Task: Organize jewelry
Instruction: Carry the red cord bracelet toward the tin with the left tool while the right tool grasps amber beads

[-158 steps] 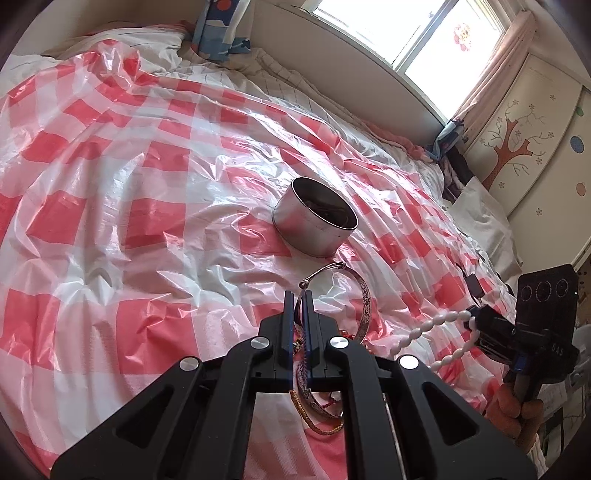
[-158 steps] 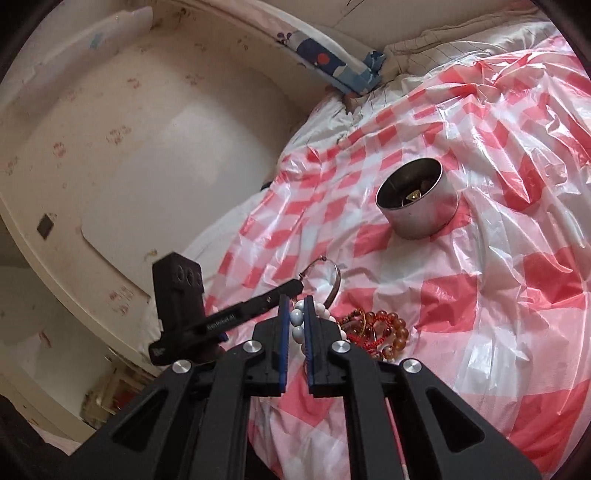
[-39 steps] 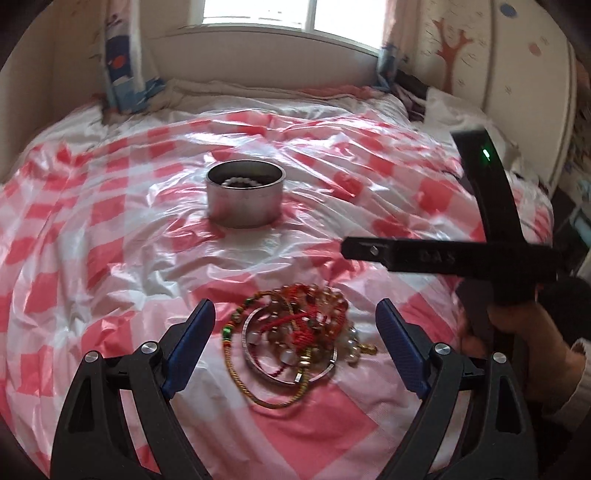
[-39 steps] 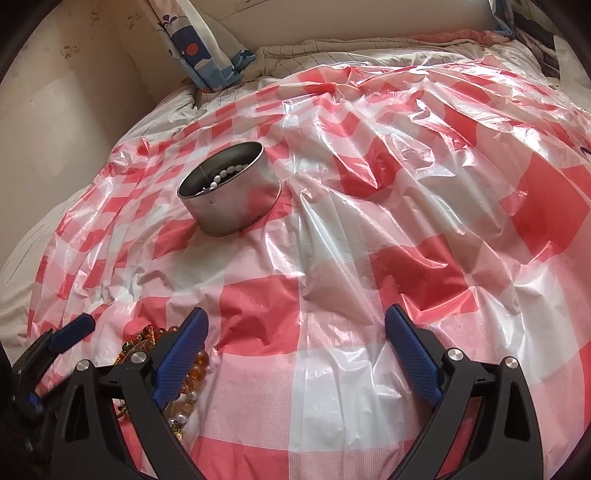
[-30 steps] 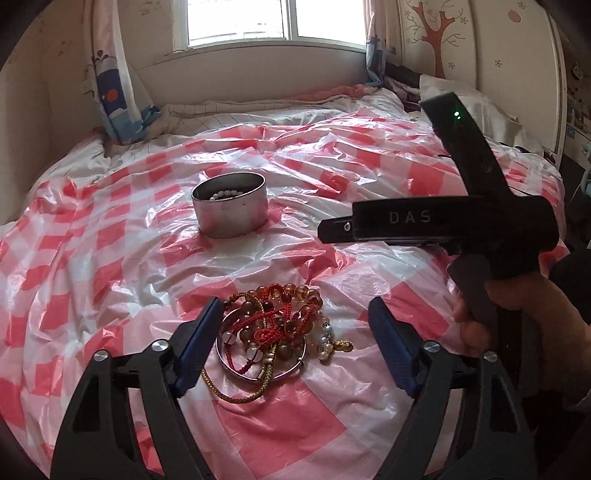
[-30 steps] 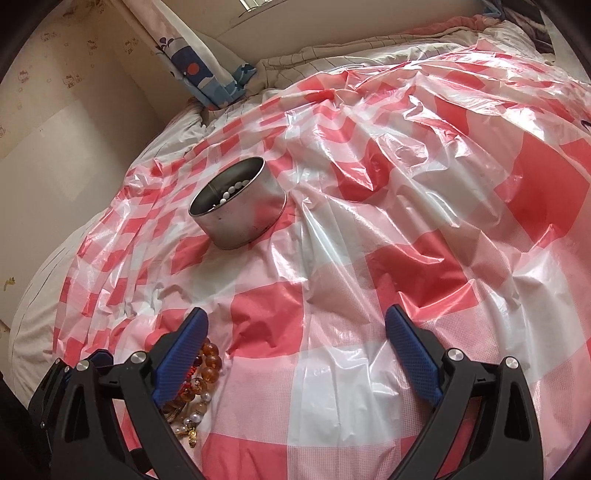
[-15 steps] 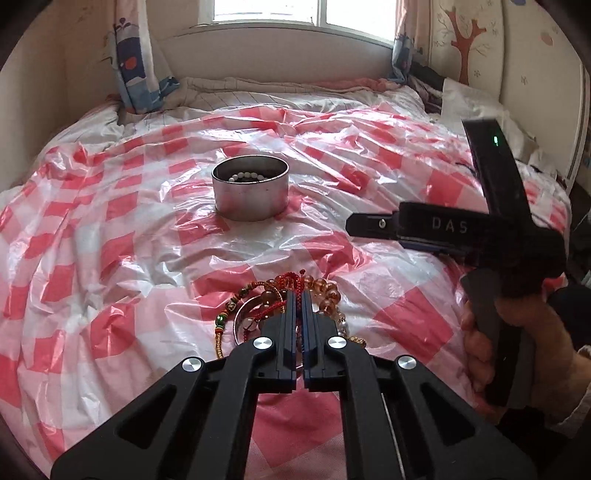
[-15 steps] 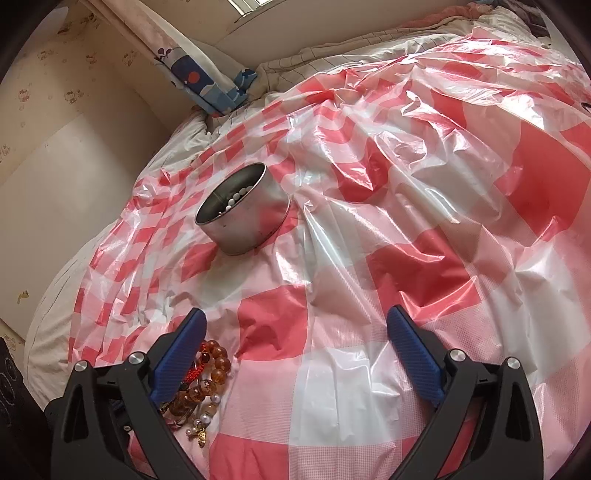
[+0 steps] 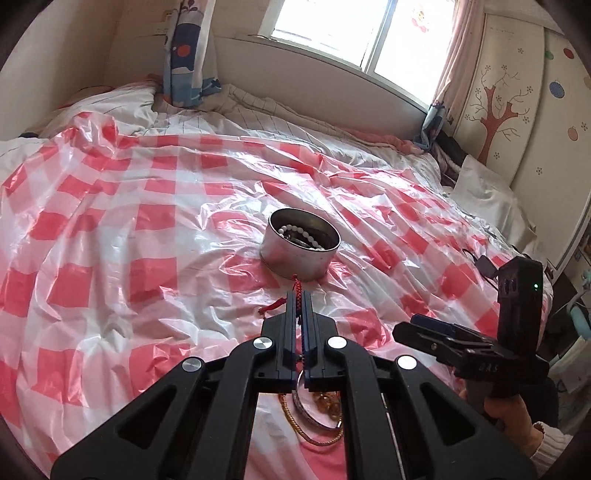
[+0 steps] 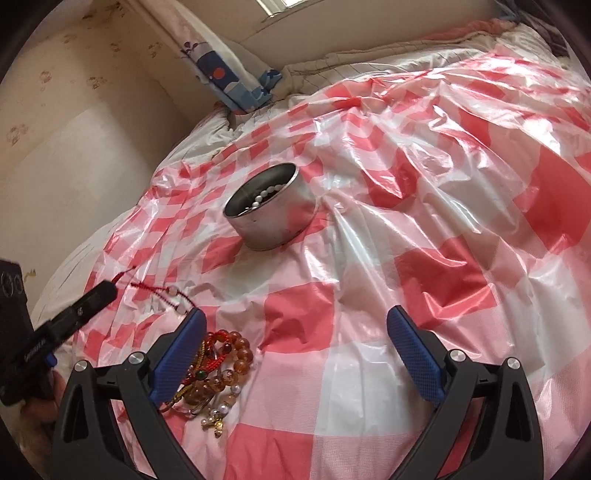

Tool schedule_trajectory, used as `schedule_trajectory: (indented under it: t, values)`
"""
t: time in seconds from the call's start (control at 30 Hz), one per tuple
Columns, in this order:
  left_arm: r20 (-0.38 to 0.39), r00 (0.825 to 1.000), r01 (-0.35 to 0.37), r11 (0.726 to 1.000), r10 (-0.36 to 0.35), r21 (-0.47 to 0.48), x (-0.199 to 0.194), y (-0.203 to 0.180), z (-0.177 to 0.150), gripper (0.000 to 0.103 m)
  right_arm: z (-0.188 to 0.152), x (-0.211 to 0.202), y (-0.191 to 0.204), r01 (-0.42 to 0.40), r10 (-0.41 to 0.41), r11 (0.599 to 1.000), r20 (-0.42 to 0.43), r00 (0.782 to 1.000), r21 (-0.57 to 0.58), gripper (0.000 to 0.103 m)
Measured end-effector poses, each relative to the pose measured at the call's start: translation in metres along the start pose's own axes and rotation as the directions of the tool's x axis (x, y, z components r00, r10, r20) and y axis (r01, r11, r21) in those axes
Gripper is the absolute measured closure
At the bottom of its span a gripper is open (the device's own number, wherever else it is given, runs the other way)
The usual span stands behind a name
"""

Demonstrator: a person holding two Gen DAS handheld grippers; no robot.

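Left claw (image 9: 299, 295) pinches red cord bracelet (image 10: 162, 293) short of tin (image 9: 301, 247).

Red-checked plastic sheet (image 9: 155, 221), window (image 9: 354, 29), curtain (image 9: 188, 48), tree-painted wardrobe (image 9: 517, 107), white pillow (image 9: 484, 195)

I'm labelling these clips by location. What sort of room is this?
Most likely a bedroom, perhaps a child's. The work surface is a bed covered by a red-checked plastic sheet, under a window, with a tree-decorated wardrobe beside it.
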State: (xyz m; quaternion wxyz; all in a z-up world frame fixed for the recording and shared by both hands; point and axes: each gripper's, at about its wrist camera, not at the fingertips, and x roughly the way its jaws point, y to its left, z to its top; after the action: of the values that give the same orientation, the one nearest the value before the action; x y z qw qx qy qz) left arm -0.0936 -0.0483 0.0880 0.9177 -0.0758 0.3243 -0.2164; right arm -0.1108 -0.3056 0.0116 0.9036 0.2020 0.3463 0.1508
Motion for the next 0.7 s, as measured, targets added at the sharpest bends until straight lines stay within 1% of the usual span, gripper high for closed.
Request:
schedule_trajectory:
  t: [0.1, 0.17, 0.2, 0.23, 0.27, 0.3, 0.37, 0.5, 0.57, 0.63, 0.7]
  values:
    - [0.006, 1.0, 0.012, 0.999, -0.012, -0.051, 0.001, 0.013, 0.0, 0.101, -0.001, 0.007, 0.024, -0.031, 0.029, 0.994, -0.025, 0.999, -0.108, 0.009]
    - [0.024, 1.0, 0.022, 0.998, -0.021, -0.063, -0.001, 0.016, 0.002, 0.101, -0.002, 0.014, 0.042, -0.054, 0.045, 0.98, -0.05, 0.998, -0.191, 0.01]
    - [0.029, 0.999, 0.026, 0.997, -0.024, -0.072, -0.002, 0.017, 0.002, 0.101, -0.002, 0.017, 0.047, -0.064, 0.051, 0.974, -0.061, 0.997, -0.218, 0.012]
    - [0.03, 0.999, 0.036, 0.995, -0.034, -0.088, -0.002, 0.021, 0.001, 0.101, -0.003, 0.022, 0.055, -0.074, 0.054, 0.965, -0.086, 0.995, -0.253, 0.02]
    - [0.029, 0.999, 0.043, 0.994, -0.04, -0.101, -0.003, 0.023, 0.0, 0.101, -0.005, 0.026, 0.06, -0.079, 0.049, 0.957, -0.11, 0.993, -0.28, 0.025]
    - [0.029, 0.999, 0.048, 0.993, -0.045, -0.112, -0.003, 0.025, -0.001, 0.101, -0.006, 0.03, 0.064, -0.084, 0.046, 0.95, -0.134, 0.99, -0.301, 0.027]
    - [0.035, 0.998, 0.063, 0.99, -0.059, -0.126, -0.005, 0.028, -0.001, 0.101, -0.009, 0.035, 0.066, -0.097, 0.046, 0.944, -0.165, 0.985, -0.315, 0.038]
    - [0.048, 0.996, 0.081, 0.989, -0.075, -0.121, -0.008, 0.026, -0.001, 0.101, -0.004, 0.038, 0.059, -0.14, 0.084, 0.952, -0.205, 0.975, -0.271, 0.046]
    - [0.049, 0.995, 0.088, 0.989, -0.083, -0.121, -0.008, 0.026, -0.001, 0.101, 0.001, 0.039, 0.055, -0.128, 0.069, 0.954, -0.218, 0.973, -0.272, 0.054]
    - [0.051, 0.995, 0.096, 0.988, -0.09, -0.123, -0.009, 0.026, 0.0, 0.101, 0.005, 0.041, 0.052, -0.115, 0.048, 0.951, -0.231, 0.972, -0.287, 0.058]
    - [0.052, 0.994, 0.1, 0.987, -0.094, -0.125, -0.009, 0.026, 0.0, 0.101, 0.007, 0.047, 0.055, -0.094, 0.009, 0.94, -0.251, 0.968, -0.328, 0.062]
